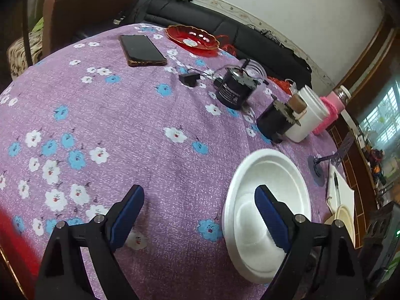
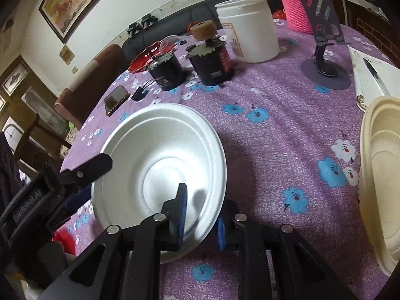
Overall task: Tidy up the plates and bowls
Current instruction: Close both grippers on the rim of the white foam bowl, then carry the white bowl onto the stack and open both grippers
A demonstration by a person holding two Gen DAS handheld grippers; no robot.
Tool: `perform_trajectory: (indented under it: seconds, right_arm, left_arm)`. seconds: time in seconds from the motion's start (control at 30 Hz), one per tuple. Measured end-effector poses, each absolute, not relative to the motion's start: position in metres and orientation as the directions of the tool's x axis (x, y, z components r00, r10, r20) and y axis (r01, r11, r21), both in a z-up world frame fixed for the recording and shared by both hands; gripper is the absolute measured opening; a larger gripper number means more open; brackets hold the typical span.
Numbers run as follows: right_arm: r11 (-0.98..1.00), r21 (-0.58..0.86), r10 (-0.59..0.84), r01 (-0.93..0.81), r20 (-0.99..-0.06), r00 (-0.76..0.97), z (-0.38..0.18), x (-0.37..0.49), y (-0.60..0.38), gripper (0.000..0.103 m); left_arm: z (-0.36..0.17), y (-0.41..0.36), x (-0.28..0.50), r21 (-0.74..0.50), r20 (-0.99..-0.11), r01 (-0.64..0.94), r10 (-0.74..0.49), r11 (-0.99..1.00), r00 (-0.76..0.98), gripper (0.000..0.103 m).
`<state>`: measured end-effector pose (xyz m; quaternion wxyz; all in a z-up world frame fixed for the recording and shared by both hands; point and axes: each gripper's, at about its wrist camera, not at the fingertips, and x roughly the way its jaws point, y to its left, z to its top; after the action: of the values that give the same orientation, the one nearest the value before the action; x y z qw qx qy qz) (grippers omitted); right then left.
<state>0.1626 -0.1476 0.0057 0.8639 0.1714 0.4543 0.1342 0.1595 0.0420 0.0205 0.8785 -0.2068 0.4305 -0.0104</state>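
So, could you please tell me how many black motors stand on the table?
2: one motor beside the red dish, the other motor beside the white jar. None seems hidden.

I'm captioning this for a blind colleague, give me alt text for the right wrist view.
The right gripper is shut on the rim of a white bowl over a purple floral tablecloth; a cream plate lies at right.

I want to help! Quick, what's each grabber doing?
Left gripper: open, holding nothing.
Right gripper: shut on the white plate, pinching its near rim.
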Motion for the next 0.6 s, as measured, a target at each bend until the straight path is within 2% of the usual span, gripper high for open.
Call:
perform_trajectory:
  seconds: [0.1,0.17,0.23,0.27,0.4,0.53,0.6]
  right_arm:
    - [0.903,0.424,0.382,-0.063,-0.728,0.569,0.008,0.163,-0.152,0.034]
    - [0.903,0.426,0.376,-0.056,-0.721,0.582,0.009,0.163,-0.155,0.037]
    - [0.904,0.425,0.371,-0.052,-0.716,0.591,0.01,0.162,-0.157,0.037]
    - [0.903,0.427,0.37,-0.05,-0.71,0.599,0.01,0.162,-0.158,0.037]
    - [0.904,0.423,0.367,-0.057,-0.702,0.61,0.011,0.16,-0.156,0.037]
    - [0.91,0.411,0.36,-0.059,-0.709,0.607,0.008,0.16,-0.152,0.037]
    - [0.907,0.415,0.369,-0.066,-0.711,0.598,0.005,0.161,-0.15,0.03]
  left_arm:
    - [0.016,0.036,0.163,-0.367,-0.758,-0.137,-0.211,0.92,0.617,0.087]
    - [0.014,0.032,0.165,-0.369,-0.762,-0.115,-0.229,0.923,0.606,0.071]
    - [0.01,0.026,0.169,-0.37,-0.773,-0.077,-0.26,0.926,0.579,0.042]
    - [0.007,0.023,0.171,-0.375,-0.777,-0.063,-0.276,0.925,0.565,0.037]
    - [0.006,0.017,0.172,-0.371,-0.777,-0.04,-0.286,0.928,0.561,0.029]
    - [0.006,0.019,0.172,-0.375,-0.77,-0.049,-0.282,0.926,0.572,0.029]
    - [0.005,0.021,0.173,-0.389,-0.764,-0.052,-0.29,0.92,0.576,0.029]
